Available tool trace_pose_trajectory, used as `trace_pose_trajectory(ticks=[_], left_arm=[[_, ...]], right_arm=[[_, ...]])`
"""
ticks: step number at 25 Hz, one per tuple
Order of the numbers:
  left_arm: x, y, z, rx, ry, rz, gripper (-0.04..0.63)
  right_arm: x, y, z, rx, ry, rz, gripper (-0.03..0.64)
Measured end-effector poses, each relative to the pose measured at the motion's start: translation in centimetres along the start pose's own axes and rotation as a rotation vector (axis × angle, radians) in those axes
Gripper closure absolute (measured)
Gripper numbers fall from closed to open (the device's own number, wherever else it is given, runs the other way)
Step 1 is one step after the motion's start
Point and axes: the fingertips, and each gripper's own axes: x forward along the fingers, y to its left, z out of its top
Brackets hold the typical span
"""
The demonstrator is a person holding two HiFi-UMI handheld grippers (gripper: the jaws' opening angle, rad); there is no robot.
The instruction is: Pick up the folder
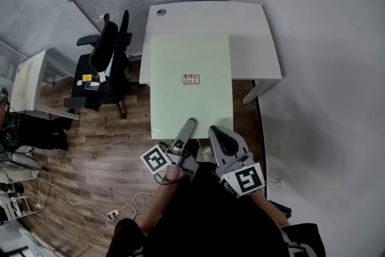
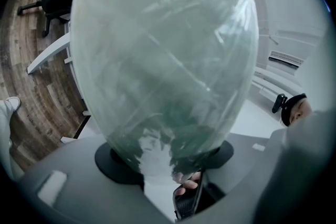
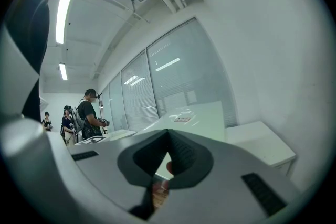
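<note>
The jaws of my left gripper [image 1: 189, 125] clamp only the near edge of the pale green translucent plastic folder [image 1: 191, 57] lifted above the white bench [image 1: 252, 39], while the jaws of my right gripper [image 1: 218, 132] are together and empty, so I fear the wide sheet can sag and slip out.

The folder [image 1: 191, 63] is pale green translucent plastic, glossy, with creased highlights across its face. The desk [image 1: 252, 27] top is smooth matt white. The floor [image 1: 102, 153] looks like wood planking. The right gripper [image 3: 168, 135] has a matt grey plastic shell and black ribbed pads [image 3: 184, 152].
</note>
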Motion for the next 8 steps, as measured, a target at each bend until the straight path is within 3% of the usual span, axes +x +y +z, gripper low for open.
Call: trace_pose_trajectory(ticks=[8], left_arm=[[0.3, 1.7, -0.3, -0.040, -0.032, 0.036, 0.318]], right_arm=[[0.6, -0.9, -0.7, 0.014, 0.020, 0.041, 0.617]])
